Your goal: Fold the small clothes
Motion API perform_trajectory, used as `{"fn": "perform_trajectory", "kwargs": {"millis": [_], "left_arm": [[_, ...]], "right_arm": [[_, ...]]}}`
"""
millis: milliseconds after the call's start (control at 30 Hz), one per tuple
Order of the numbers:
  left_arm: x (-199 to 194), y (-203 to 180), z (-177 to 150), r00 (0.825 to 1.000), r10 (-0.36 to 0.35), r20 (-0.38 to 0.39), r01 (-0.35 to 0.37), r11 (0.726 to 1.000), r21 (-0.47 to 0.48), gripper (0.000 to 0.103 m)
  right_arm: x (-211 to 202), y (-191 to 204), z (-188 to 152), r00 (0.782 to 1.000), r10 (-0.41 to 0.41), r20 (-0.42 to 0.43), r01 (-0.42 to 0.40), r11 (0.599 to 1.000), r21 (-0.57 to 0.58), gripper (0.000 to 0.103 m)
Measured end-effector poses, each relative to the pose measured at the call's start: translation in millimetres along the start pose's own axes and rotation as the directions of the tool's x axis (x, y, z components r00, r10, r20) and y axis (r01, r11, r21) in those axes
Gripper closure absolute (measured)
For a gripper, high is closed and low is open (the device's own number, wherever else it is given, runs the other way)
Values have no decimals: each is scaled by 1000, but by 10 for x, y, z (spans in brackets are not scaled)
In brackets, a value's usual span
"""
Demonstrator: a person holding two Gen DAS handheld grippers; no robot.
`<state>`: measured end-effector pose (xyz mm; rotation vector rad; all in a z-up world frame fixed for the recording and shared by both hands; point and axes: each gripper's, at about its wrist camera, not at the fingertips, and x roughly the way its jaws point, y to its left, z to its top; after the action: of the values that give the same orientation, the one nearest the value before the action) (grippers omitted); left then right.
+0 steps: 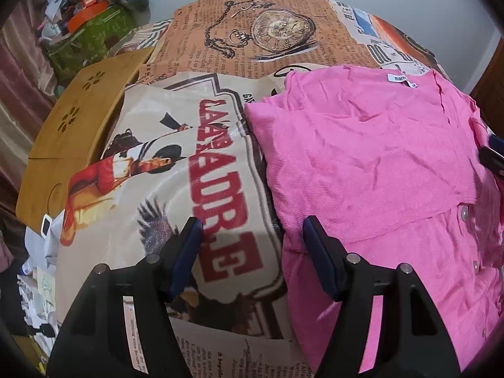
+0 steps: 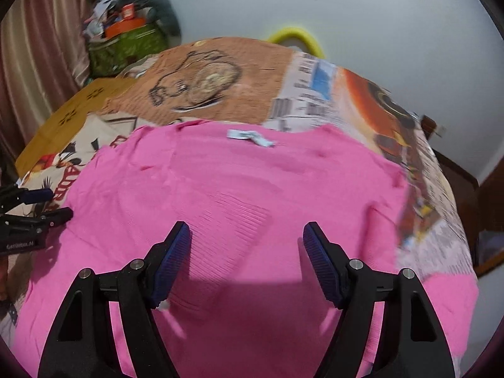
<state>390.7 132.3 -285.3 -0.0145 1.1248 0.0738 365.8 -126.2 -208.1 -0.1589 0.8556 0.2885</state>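
Note:
A pink knit cardigan lies spread on a printed tablecloth, with a sleeve folded across its body and a white neck label at the far edge. My left gripper is open and empty, hovering at the cardigan's left edge. My right gripper is open and empty over the cardigan's middle. The right gripper's tip shows at the right edge of the left wrist view. The left gripper shows at the left edge of the right wrist view.
A wooden lap tray sits at the table's left. A green bag piled with clutter stands behind it by a curtain. A yellow ring peeks over the table's far edge. Papers lie on the floor at lower left.

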Motion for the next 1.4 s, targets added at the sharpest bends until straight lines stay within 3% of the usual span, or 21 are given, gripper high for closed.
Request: {"fn": "perform_trajectory", "kwargs": {"millis": [267, 533, 800, 1067, 1233, 1300, 1400], "left_arm": [[-356, -152, 42, 999, 25, 44, -26, 1000, 11, 37], [-625, -600, 167, 995, -23, 99, 19, 999, 37, 31], [-413, -1137, 115, 997, -64, 42, 59, 993, 106, 29], [-157, -1426, -24, 999, -45, -5, 45, 984, 171, 27], [-144, -1409, -31, 999, -54, 0, 53, 985, 165, 25], [-140, -1394, -32, 998, -60, -2, 60, 986, 159, 25], [-146, -1392, -38, 998, -60, -2, 59, 986, 156, 25]], "right_arm": [[-555, -459, -156, 997, -9, 74, 7, 999, 37, 31], [-842, -1285, -508, 994, -99, 55, 90, 984, 154, 31], [-861, -2018, -980, 991, -128, -27, 130, 943, 305, 31], [-669, -2191, -1157, 994, -90, -54, 104, 924, 367, 31], [-576, -2284, -1242, 998, -53, -34, 62, 902, 428, 43], [-568, -2328, -1261, 999, -34, -11, 35, 883, 469, 60], [-571, -2335, -1264, 999, -41, -8, 40, 876, 481, 78]]}}
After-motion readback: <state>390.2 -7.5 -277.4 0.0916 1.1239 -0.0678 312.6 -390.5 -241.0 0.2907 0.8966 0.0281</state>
